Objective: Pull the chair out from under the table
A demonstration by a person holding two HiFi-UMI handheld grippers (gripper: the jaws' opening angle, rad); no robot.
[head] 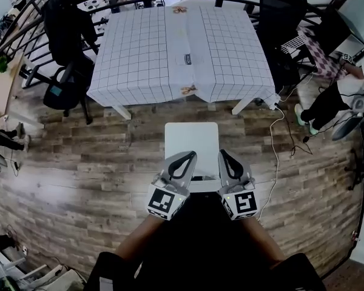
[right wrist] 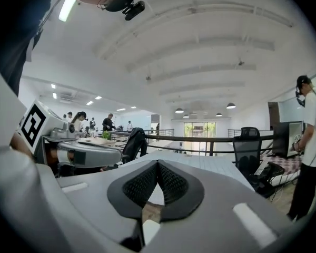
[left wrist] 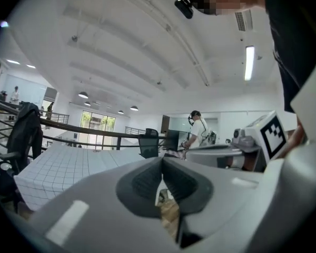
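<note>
A: Room?
B: Wood floor (head: 73, 174), checked-cloth table (head: 139, 59), railing (head: 145, 2) past it.
A: Jaws?
B: L gripper (head: 187, 157), R gripper (head: 225, 156): both closed, empty.
A: Chair?
B: Chair (head: 191, 139) just below/ahead of both tips, apart from table farther ahead.
A: Views differ?
B: Ceiling lamp (left wrist: 248, 62) shows only in gripper views.

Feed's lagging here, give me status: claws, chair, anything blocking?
Left claw shut, empty. Right claw shut, empty. Chair out, clear of the table. Cable lies right of chair, apart from it.
</note>
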